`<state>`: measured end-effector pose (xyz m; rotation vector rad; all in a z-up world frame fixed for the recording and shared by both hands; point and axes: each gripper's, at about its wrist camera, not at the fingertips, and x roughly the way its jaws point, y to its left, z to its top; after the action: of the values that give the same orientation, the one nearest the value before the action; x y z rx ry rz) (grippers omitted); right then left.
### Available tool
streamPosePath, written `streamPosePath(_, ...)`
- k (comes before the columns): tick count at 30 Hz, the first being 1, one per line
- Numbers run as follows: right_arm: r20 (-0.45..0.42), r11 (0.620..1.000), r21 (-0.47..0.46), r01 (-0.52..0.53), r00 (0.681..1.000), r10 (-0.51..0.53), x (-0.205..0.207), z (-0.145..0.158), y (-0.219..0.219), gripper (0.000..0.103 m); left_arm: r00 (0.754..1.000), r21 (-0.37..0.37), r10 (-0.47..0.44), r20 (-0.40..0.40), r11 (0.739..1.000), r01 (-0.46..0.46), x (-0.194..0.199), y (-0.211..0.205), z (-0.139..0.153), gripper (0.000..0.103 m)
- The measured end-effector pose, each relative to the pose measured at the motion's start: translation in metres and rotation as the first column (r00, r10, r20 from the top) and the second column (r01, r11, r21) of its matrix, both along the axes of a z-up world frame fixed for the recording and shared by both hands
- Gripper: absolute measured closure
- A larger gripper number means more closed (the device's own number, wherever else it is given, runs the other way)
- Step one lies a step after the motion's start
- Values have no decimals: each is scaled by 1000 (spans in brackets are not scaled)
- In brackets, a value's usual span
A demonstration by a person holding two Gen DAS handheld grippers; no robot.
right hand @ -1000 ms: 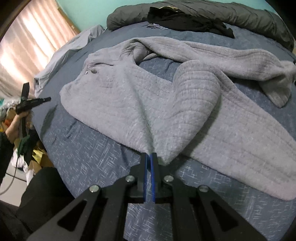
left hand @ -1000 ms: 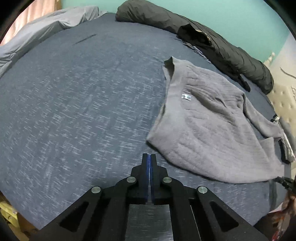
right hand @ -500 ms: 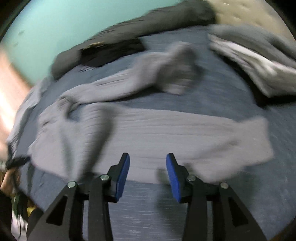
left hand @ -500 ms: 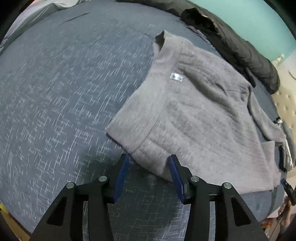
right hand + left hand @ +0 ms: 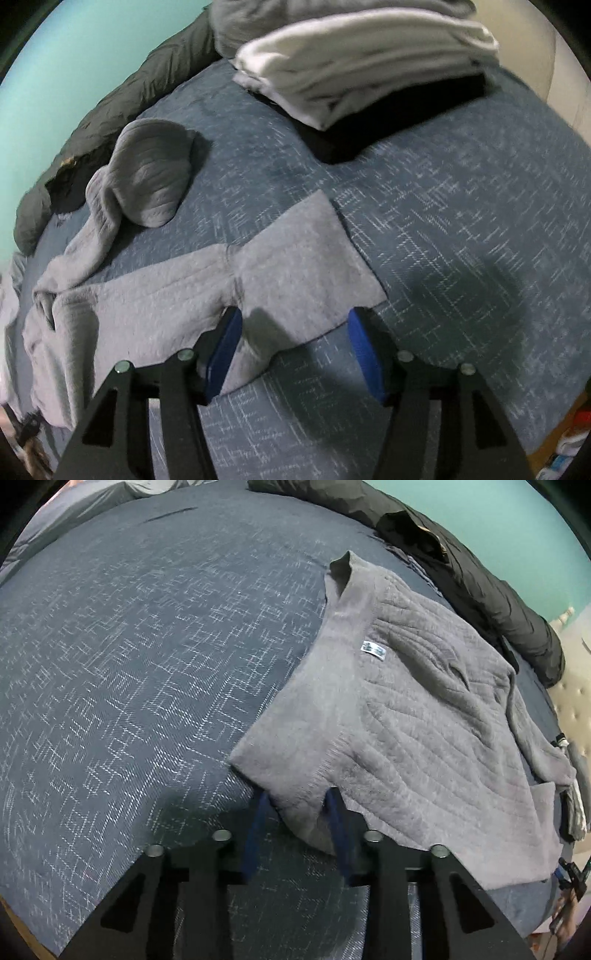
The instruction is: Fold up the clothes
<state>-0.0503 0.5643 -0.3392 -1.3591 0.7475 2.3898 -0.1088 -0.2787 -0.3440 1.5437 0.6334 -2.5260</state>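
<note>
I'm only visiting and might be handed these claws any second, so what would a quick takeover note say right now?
Left claw: jaws closing around the near hem corner of the grey sweater; no firm grip visible yet.
Right claw: jaws opening, the sweater's other hem corner lying loose between them.
Sweater: spread on the blue bed cover, one sleeve bunched up to the side.
Done: a stack of folded clothes sits farther back.
Left: this sweater isn't folded yet; sleeves and body still need folding.
</note>
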Motion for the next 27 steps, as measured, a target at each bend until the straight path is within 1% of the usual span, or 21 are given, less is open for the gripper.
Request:
streamPosePath(1, -3, 1000, -14, 15, 1000, -15, -1, -3, 3, 42, 1000, -4, -5, -1, 1000, 5, -1, 1, 0, 81)
streamPosePath(3, -9, 1000, -16, 26, 1000, -26, -3, -4, 4, 42, 1000, -19, -26, -2, 999, 26, -3, 2, 2, 84)
streamPosePath(4, -5, 1000, 2, 20, 1000, -20, -5, -4, 1, 42, 999, -30, -39, -7, 999, 38, -4, -1, 4, 88)
streamPosePath(5, -7, 1000, 21, 11, 1000, -11, -6, -3, -2, 47, 999, -39, -46, -14, 998, 45, -4, -2, 7, 89)
streamPosePath(6, -10, 999, 36, -3, 1000, 4, -9, -2, -5, 54, 999, -47, -46, -24, 998, 45, -4, -3, 11, 90)
streamPosePath(7, -13, 999, 51, -18, 1000, 18, -12, -1, -8, 74, 998, -53, -43, -35, 998, 41, -3, -4, 14, 91)
streamPosePath(8, -15, 997, 66, -32, 999, 33, -14, 0, -11, 87, 998, -60, -32, -50, 998, 29, -2, -7, 19, 92)
streamPosePath(10, -17, 995, 87, -50, 998, 52, -16, 5, -16, 94, 997, -82, -20, -74, 997, 14, -1, -13, 32, 93)
streamPosePath(12, -34, 993, 108, -56, 998, 60, -14, 15, -17, 95, 996, -105, -13, -93, 994, 3, 0, -19, 44, 93)
streamPosePath(16, -73, 992, 111, -65, 995, 73, -13, 36, -15, 95, 991, -156, 9, -130, 987, -29, 2, -41, 69, 94)
streamPosePath(18, -80, 990, 121, -77, 993, 87, -13, 46, -12, 95, 991, -187, 18, -134, 981, -43, 1, -52, 78, 94)
streamPosePath(23, -63, 983, 153, -100, 992, 110, -17, 63, -6, 95, 991, -232, 15, -130, 972, -46, -3, -70, 90, 94)
streamPosePath(27, -30, 986, 135, -101, 994, 106, -22, 66, 2, 95, 990, -223, 42, -136, 972, -72, 0, -73, 88, 95)
